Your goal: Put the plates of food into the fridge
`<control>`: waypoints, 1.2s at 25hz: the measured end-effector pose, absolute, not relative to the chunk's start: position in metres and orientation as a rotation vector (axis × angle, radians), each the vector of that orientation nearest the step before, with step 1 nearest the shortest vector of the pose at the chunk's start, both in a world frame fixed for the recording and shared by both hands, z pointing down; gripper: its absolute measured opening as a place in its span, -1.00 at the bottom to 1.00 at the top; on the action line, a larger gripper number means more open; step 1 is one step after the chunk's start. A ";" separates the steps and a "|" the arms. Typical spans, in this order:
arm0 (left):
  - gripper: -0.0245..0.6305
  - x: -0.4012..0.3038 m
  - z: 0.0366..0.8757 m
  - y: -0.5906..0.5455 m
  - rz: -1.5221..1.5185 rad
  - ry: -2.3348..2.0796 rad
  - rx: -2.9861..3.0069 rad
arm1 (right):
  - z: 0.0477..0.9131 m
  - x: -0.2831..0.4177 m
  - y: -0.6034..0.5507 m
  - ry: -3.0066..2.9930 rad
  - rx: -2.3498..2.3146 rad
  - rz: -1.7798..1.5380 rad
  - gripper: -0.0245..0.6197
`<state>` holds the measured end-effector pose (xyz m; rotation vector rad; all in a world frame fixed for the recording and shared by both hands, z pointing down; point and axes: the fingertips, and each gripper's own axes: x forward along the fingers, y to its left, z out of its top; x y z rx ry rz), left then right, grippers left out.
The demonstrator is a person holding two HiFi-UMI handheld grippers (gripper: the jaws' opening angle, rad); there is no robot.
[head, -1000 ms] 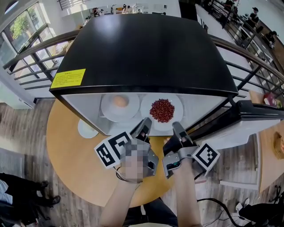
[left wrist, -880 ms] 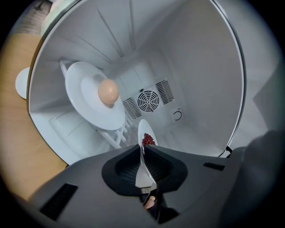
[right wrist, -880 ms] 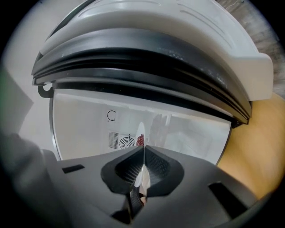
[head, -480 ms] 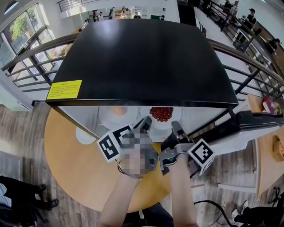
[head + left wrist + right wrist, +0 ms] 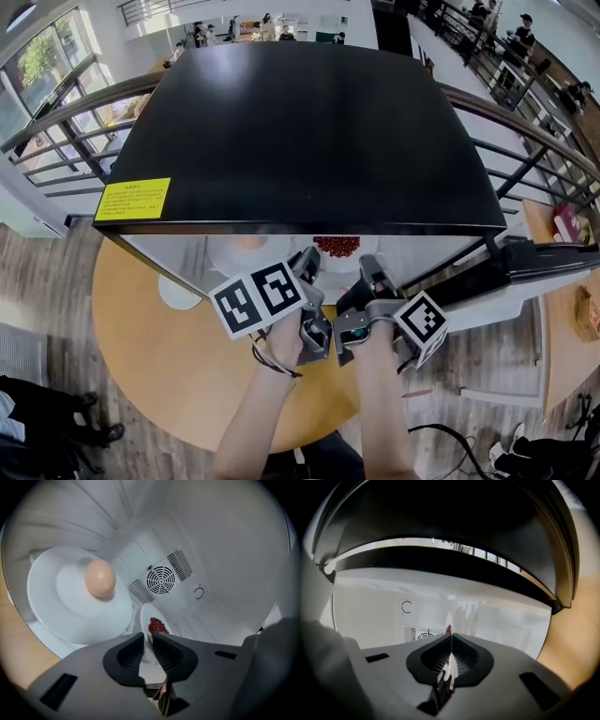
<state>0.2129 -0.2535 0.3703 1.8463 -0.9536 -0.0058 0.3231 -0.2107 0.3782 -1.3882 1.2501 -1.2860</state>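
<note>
- Head view: a black fridge (image 5: 300, 131) stands open on a round wooden table (image 5: 159, 347). The left gripper (image 5: 306, 264) and right gripper (image 5: 372, 274) reach into its white inside.
- Left gripper view: its jaws are pinched on the rim of the bean plate (image 5: 157, 626). The egg plate (image 5: 61, 602) sits just beside it.
- Right gripper view: these jaws pinch the same plate's thin edge.
- To do this well, hold the plate flat, slide it in slowly, and do not bump the egg plate.
</note>
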 end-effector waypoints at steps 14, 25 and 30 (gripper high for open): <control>-0.72 0.214 0.366 -0.258 0.171 -1.052 1.983 | 0.380 0.328 -0.213 1.177 -1.378 -1.257 -0.87; -0.72 0.223 0.364 -0.253 0.269 -1.084 2.110 | 0.374 0.324 -0.223 1.324 -1.520 -1.236 -0.87; -0.72 0.228 0.367 -0.250 0.310 -1.066 2.153 | 0.371 0.324 -0.225 1.468 -1.688 -1.190 -0.86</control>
